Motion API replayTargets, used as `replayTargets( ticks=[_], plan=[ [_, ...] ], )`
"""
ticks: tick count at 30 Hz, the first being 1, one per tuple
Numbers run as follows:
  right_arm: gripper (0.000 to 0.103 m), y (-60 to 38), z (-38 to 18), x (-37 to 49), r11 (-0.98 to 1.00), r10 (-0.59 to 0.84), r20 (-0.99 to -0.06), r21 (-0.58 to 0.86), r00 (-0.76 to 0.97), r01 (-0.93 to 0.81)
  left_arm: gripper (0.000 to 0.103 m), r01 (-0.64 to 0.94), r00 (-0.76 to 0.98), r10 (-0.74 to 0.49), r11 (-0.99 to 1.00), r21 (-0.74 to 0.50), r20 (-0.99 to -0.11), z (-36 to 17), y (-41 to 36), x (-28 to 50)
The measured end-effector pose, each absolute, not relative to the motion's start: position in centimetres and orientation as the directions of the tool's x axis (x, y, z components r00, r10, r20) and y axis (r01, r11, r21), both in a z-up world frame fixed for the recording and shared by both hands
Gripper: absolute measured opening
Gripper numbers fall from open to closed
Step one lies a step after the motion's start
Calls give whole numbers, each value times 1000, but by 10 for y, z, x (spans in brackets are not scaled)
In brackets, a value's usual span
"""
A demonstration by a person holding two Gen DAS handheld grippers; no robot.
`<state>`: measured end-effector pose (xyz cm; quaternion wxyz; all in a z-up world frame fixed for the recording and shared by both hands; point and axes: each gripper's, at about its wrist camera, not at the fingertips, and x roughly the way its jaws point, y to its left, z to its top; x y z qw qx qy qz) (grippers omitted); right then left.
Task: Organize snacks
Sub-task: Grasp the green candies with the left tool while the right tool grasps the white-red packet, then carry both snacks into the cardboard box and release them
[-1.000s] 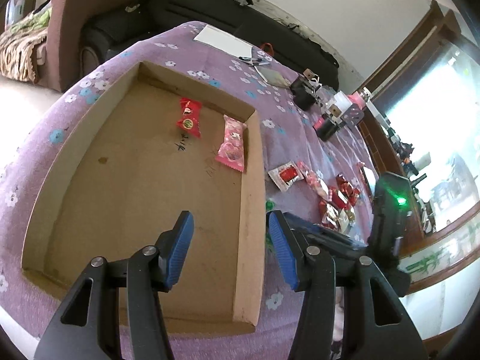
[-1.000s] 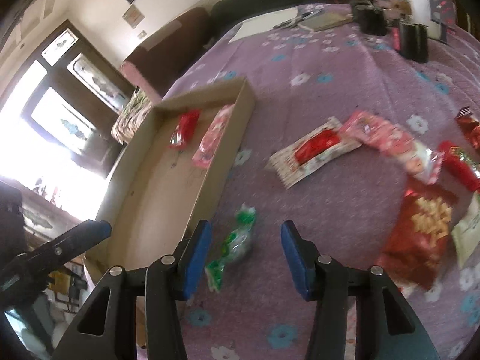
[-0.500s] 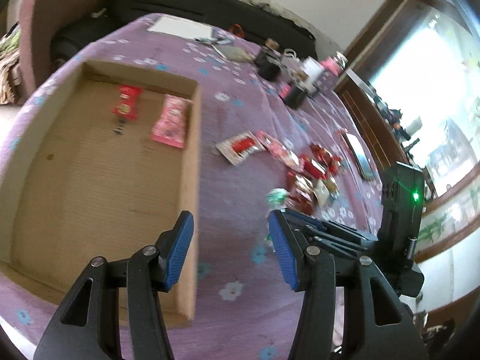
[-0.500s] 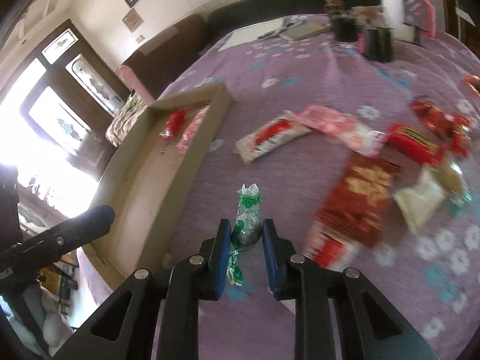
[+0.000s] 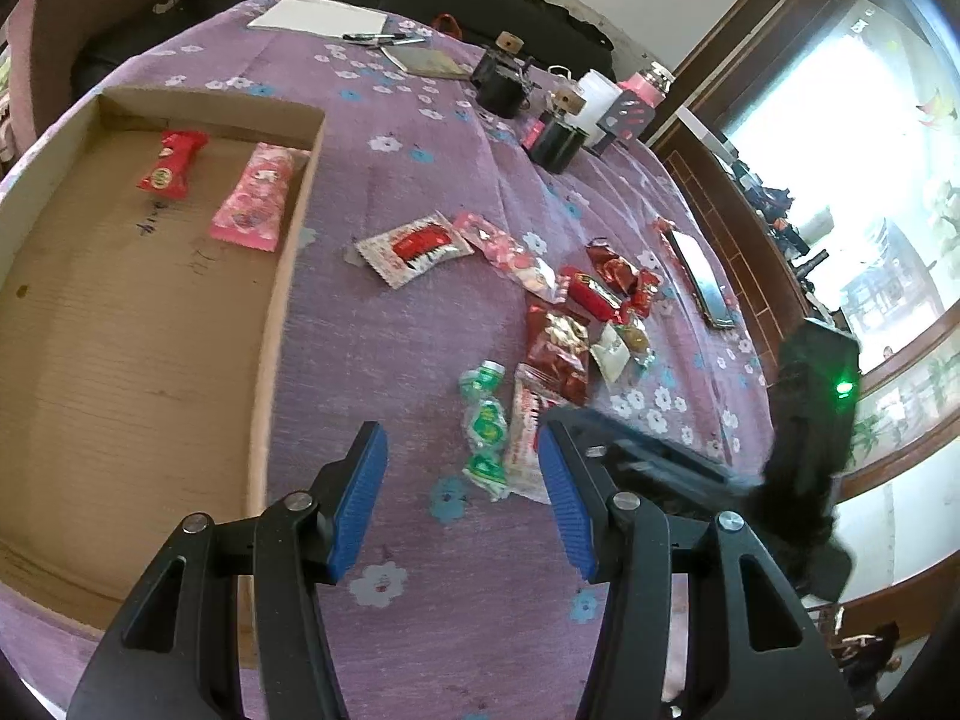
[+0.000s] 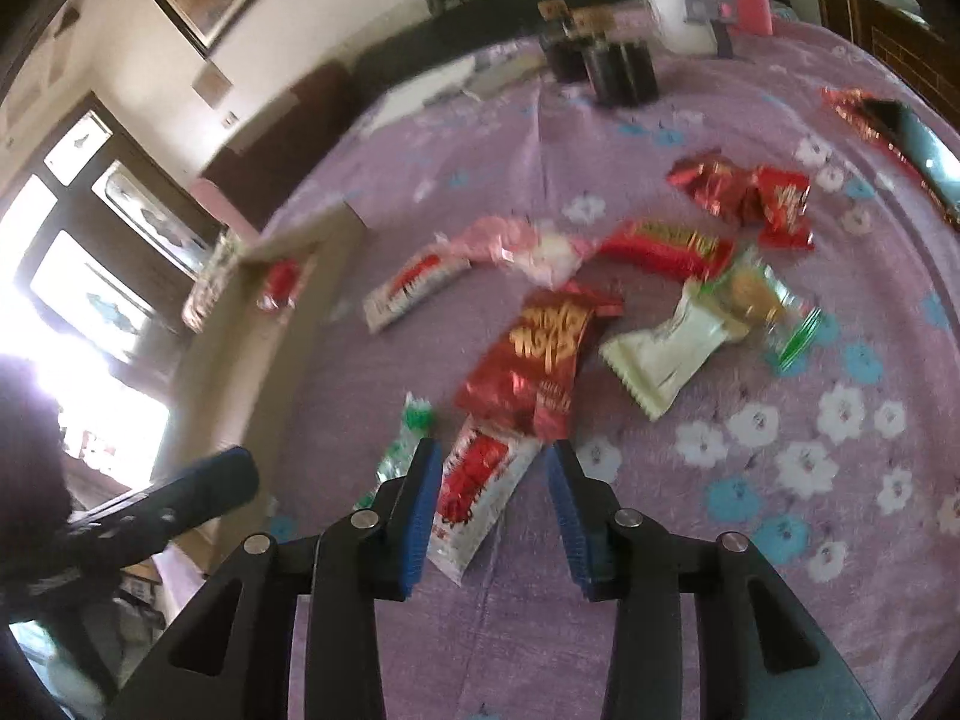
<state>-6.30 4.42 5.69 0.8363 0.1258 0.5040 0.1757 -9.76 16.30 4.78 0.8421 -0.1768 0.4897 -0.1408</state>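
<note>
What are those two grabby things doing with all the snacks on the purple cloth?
A person is sorting snacks into a cardboard box with two hand-held grippers. A red snack and a pink snack already lie inside. The right gripper has just been opening its jaws, with a white-and-red packet between them on the cloth. The left gripper hovers open and empty.

The surface (image 5: 420,648) is viewed steeply from above, at close range, by both wrist cameras; the scattered snack packets (image 5: 558,354) and cardboard tray (image 5: 270,360) are shared.
</note>
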Motion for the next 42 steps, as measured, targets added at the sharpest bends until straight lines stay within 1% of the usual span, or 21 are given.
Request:
replayTargets(
  ticks=[4,7,8,9,13,16,19,20,21,22,23,24,25,30,32,33,35,36,37,41,42],
  plan=[
    [38,63,53,-72,937,348,-811,282,471,-206,51,77,470,-406,903,-422,-784,48,152,-95],
    [28,66,54,-80,940,331,-811,242,483,-239,51,82,445,-401,909,-409,-801,41,141,-89],
    [27,63,55,-82,942,327,-812,236,484,-240,51,86,433,-403,909,-408,-807,38,137,-87],
    [19,59,56,-84,944,319,-812,227,489,-240,51,92,418,-402,911,-403,-815,34,131,-84],
    [19,36,58,-90,958,279,-812,197,512,-209,51,108,377,-393,918,-382,-839,21,114,-75],
    [19,17,59,-97,967,250,-810,179,530,-183,51,109,375,-356,934,-341,-856,13,105,-68],
    [19,5,59,-101,966,255,-808,189,532,-176,50,133,421,-277,961,-243,-864,12,94,-65],
    [19,3,59,-101,965,260,-806,196,531,-175,45,140,444,-228,973,-185,-867,12,91,-65],
    [17,-1,59,-103,961,274,-802,213,531,-175,20,140,465,-188,980,-138,-865,12,90,-66],
    [15,-3,60,-104,959,283,-798,223,533,-176,16,142,469,-163,984,-108,-868,11,89,-67],
    [12,-6,62,-105,957,289,-793,230,536,-176,16,142,472,-163,984,-108,-866,11,90,-68],
    [3,-8,64,-106,956,293,-788,234,542,-177,16,142,473,-164,984,-109,-865,12,92,-70],
    [0,-10,67,-106,956,293,-785,235,546,-177,16,147,476,-176,982,-120,-862,14,95,-71],
    [0,-14,78,-107,954,299,-772,239,561,-180,16,159,510,-242,970,-186,-825,35,110,-84],
    [4,-18,77,-105,946,324,-767,273,554,-176,16,163,519,-269,963,-215,-812,43,115,-88],
    [9,-21,76,-103,946,322,-768,282,554,-158,16,162,522,-279,960,-228,-806,46,117,-90],
    [23,-22,71,-100,949,314,-780,283,542,-143,16,163,525,-307,952,-260,-794,50,124,-93],
    [34,-20,68,-99,949,313,-785,284,535,-139,16,163,523,-320,947,-276,-790,51,127,-95],
    [38,-15,65,-98,953,300,-793,269,530,-137,16,165,520,-335,942,-293,-786,52,130,-98],
    [37,6,56,-99,971,238,-815,180,528,-159,16,156,528,-341,939,-305,-778,53,138,-105],
    [32,13,55,-100,979,192,-822,121,537,-164,16,153,530,-345,937,-313,-775,53,142,-107]
  ],
)
